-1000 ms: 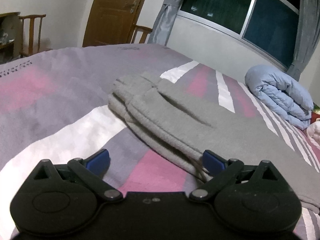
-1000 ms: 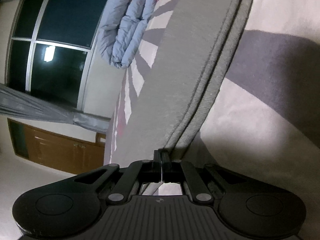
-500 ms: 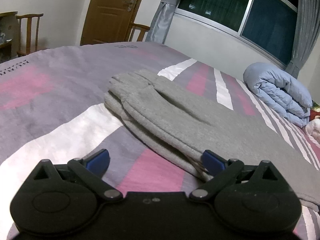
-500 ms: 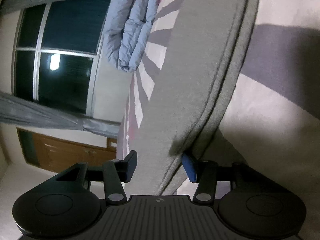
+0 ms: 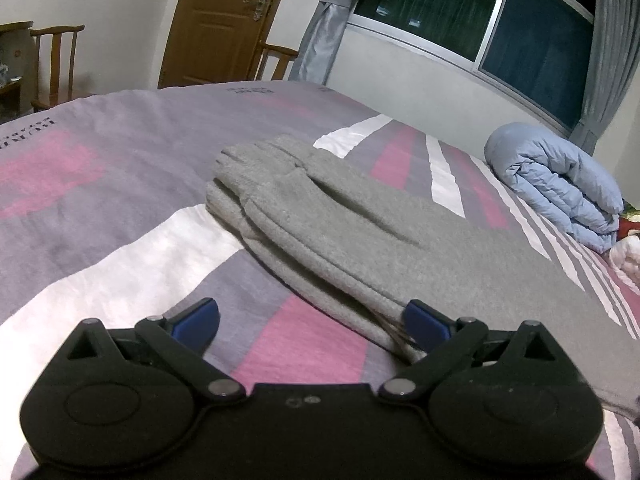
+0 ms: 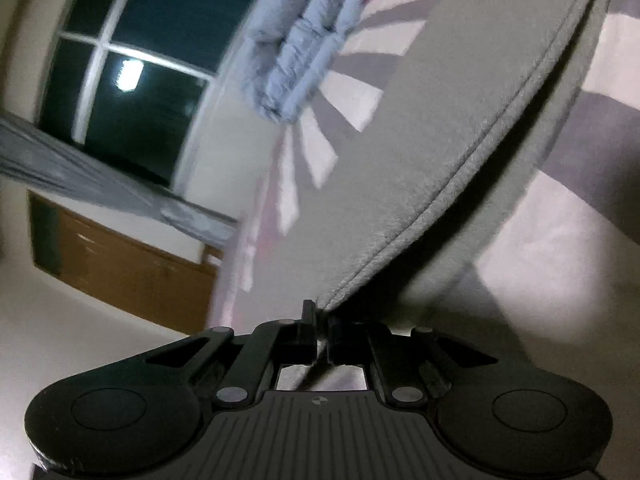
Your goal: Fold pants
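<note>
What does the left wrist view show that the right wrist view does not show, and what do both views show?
Only the left wrist view shows the brown door, two wooden chairs, the waistband end of the grey pants, and the left gripper, open above the bedspread.

Only the right wrist view shows the right gripper shut on the pants' edge, lifting it, and a low wooden cabinet.

Both show the grey pants, the striped bedspread, the folded blue duvet, the dark window and grey curtains.

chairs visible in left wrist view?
2. One wooden chair stands at the far left beside the wall; another chair is between the door and the curtain, partly hidden behind the bed. More may be hidden.
</note>
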Demonstrator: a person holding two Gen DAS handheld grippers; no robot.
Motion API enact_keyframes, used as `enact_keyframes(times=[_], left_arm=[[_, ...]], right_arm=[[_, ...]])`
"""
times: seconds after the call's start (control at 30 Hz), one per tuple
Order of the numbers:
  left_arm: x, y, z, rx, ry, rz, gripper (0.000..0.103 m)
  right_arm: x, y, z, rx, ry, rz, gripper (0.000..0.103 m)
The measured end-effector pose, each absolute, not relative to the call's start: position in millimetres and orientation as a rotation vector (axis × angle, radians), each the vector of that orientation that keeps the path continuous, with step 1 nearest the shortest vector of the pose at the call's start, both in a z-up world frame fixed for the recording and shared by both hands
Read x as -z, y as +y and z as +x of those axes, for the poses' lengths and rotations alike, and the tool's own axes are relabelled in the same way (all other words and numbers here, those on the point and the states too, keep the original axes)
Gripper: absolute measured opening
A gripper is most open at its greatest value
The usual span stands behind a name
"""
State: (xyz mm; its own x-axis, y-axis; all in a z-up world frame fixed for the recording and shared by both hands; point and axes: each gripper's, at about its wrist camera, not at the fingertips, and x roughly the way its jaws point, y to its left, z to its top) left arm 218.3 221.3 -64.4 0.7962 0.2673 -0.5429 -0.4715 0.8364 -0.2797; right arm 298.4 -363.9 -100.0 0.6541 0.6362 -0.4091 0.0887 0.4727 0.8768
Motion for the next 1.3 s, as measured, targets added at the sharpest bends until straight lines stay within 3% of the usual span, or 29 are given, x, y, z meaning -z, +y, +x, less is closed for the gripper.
enact_keyframes(times=[0.17, 0.4, 0.47, 0.5, 0.63, 0.67, 0.73, 0.77, 0.8, 1.3], left_arm=[[62, 221, 216, -0.414, 0.504, -0.412, 0.094], [54, 208, 217, -0.390, 0.465, -0.346, 0.094], [52, 202, 221, -0.378, 0.471, -0.336, 0.094], [52, 199, 224, -0.372, 0.475, -0.333, 0.094], [50, 191, 229, -0.359, 0.468, -0.332, 0.094], [50, 190, 230, -0.358, 0.467, -0.328, 0.094], [51, 188, 234, -0.355, 0.471, -0.321, 0.094], [52, 187, 237, -0.352, 0.473, -0.320, 0.094], [52, 185, 239, -0.351, 0.475, -0.316, 0.094], [58, 164, 259, -0.325, 0.511, -0.268, 0.095]], right_arm=[[110, -369, 300, -0.386, 0.832, 1.099, 0.006], [71, -405, 271, -0.330, 0.641, 0.963, 0.010], [81, -409, 283, -0.299, 0.680, 0.965, 0.010], [90, -410, 291, -0.249, 0.729, 0.934, 0.000], [92, -443, 286, -0.179, 0.680, 0.995, 0.000], [86, -455, 279, -0.144, 0.632, 0.986, 0.002], [83, -484, 271, -0.086, 0.579, 1.015, 0.019], [84, -500, 270, -0.045, 0.573, 1.017, 0.041], [86, -517, 268, -0.002, 0.554, 1.032, 0.046], [95, -588, 307, 0.041, 0.549, 1.117, 0.044]])
